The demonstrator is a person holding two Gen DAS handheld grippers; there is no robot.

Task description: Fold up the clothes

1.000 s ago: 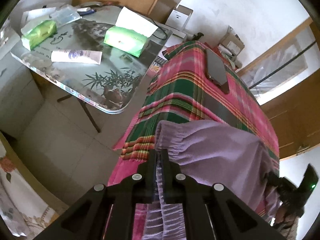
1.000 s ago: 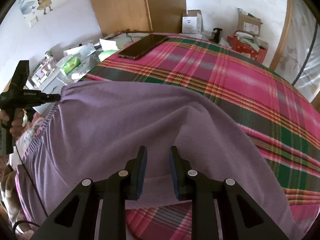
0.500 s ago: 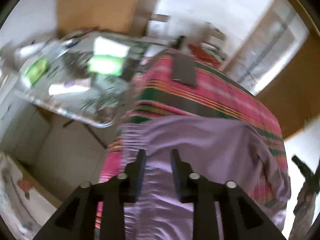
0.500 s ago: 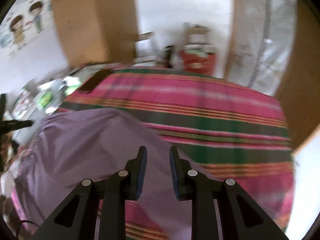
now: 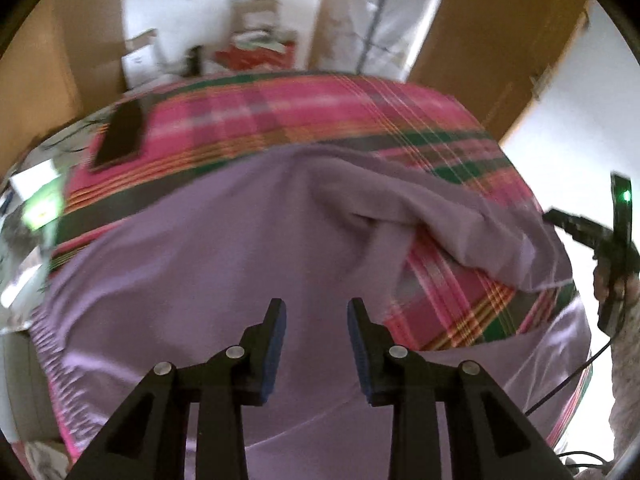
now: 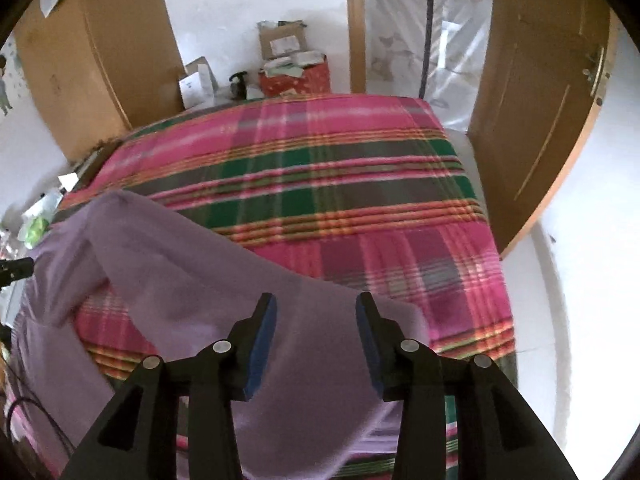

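Looking down from the left wrist camera, the left gripper (image 5: 316,330) hangs over a soft lilac cloth garment (image 5: 208,264) spread on a bed covered by a pink, green and grey plaid blanket (image 5: 320,116); its jaws stand apart and are opening, with cloth beneath them but nothing pinched between the blue pads. The garment lies rumpled, one part folded over into a ridge toward the right, with a patch of blanket showing through below that ridge. A flat dark rectangular phone (image 5: 122,134) lies on the blanket's far left part, apart from the garment. At the right edge the right gripper (image 5: 580,226) shows as a black frame with a green light, held in a hand (image 5: 614,284). From the right wrist camera, the right gripper (image 6: 316,322) hovers over the garment's (image 6: 208,280) near corner, jaws wide and opening, empty. The cloth runs from the lower middle up to the left across the blanket (image 6: 360,184). A brown wooden door (image 6: 536,92) stands at right.
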